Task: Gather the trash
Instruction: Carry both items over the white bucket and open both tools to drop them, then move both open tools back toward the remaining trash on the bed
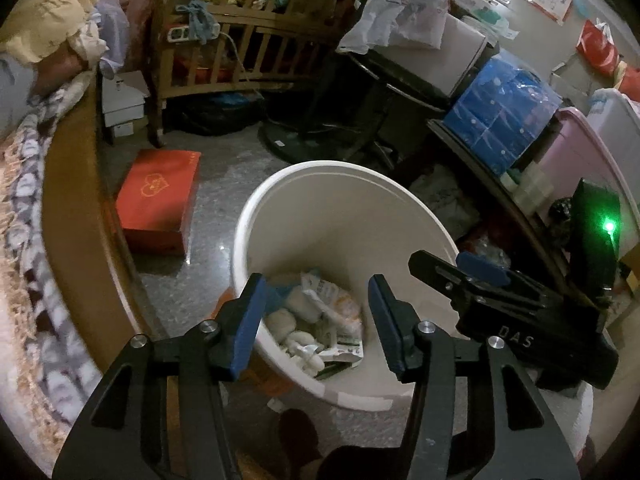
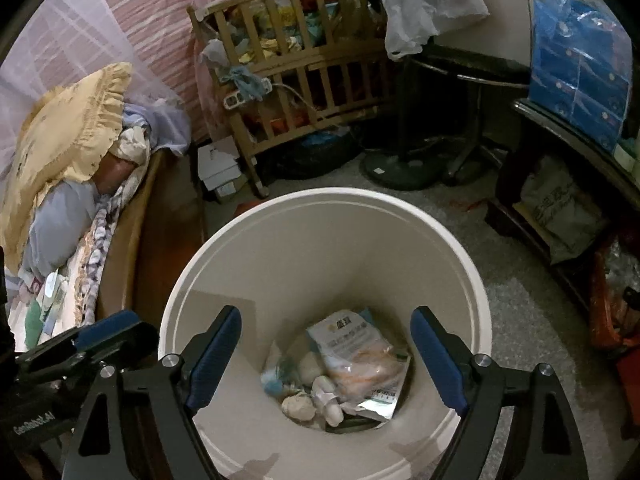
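Both grippers hang over a white bucket [image 2: 460, 248] on the floor [image 2: 520, 320], pointing down into it.

The left gripper [image 1: 316, 320] has its jaws apart with nothing between the blue pads [image 1: 248, 320]. Past and below the gap lies the trash [image 1: 320, 320]: crumpled white tissue and a printed wrapper at the bottom of the bucket. The right gripper [image 1: 480, 276] shows just off its right jaw. A red box [image 1: 160, 200] sits on the floor well beyond the left jaw, beside the bed [image 1: 72, 184].

In the right wrist view, the right gripper's jaws stand wide apart, empty, both inside the bucket's rim. The trash lies between and beyond them: tissue balls [image 2: 308, 400] toward the left jaw, a flat wrapper [image 2: 360, 360] toward the right. A wooden crib [image 2: 304, 80] stands far ahead.
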Demonstrator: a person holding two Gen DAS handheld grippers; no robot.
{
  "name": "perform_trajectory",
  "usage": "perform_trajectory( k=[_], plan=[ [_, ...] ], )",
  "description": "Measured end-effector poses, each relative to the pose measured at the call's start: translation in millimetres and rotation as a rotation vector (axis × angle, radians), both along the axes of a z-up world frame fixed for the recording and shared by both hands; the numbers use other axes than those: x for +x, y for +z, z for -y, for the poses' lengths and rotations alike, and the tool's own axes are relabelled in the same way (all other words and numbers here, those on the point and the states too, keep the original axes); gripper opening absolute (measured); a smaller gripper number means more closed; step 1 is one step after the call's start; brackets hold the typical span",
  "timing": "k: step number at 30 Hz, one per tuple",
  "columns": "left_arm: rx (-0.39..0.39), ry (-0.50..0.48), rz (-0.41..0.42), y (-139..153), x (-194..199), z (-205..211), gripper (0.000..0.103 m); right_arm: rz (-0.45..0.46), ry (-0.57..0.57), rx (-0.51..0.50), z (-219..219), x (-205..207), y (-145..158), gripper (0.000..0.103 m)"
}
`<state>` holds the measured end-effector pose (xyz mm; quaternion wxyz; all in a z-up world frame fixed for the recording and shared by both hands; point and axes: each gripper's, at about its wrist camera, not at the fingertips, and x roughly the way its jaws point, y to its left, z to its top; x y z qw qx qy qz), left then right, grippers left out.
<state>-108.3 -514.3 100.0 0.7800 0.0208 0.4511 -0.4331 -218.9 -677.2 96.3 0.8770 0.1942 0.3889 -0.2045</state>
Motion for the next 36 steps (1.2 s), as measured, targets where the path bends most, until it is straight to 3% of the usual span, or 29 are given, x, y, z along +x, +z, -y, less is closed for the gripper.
perform_trajectory(
  k=[10, 16, 19, 22, 27, 36],
  plan=[
    [0.066, 0.080, 0.105, 11.3, -0.5, -48.4, 0.051, 0.001, 0.093, -0.034, -24.2, 10.7, 2.0, 0.085],
    [0.102, 0.162, 0.140, 12.7, 4.6, -103.7, 0.051, 0.022, 0.184, -0.060, -52.6, 21.6, 7.7, 0.085],
    [0.123, 0.205, 0.158, 13.3, 10.4, -135.1, 0.051, 0.057, 0.243, -0.022, -73.9, 28.9, 13.8, 0.085],
    [0.144, 0.261, 0.170, 14.0, 18.4, -173.5, 0.051, 0.103, 0.334, 0.045, -103.7, 41.1, 21.2, 0.085],
    [0.173, 0.368, 0.170, 12.2, 33.9, -240.8, 0.051, 0.098, 0.482, 0.114, -165.2, 76.2, 20.7, 0.085],
    [0.239, 0.620, 0.154, -0.7, 73.1, -383.4, 0.051, 0.070, 0.763, 0.110, -290.2, 169.1, 24.9, 0.084]
  ],
)
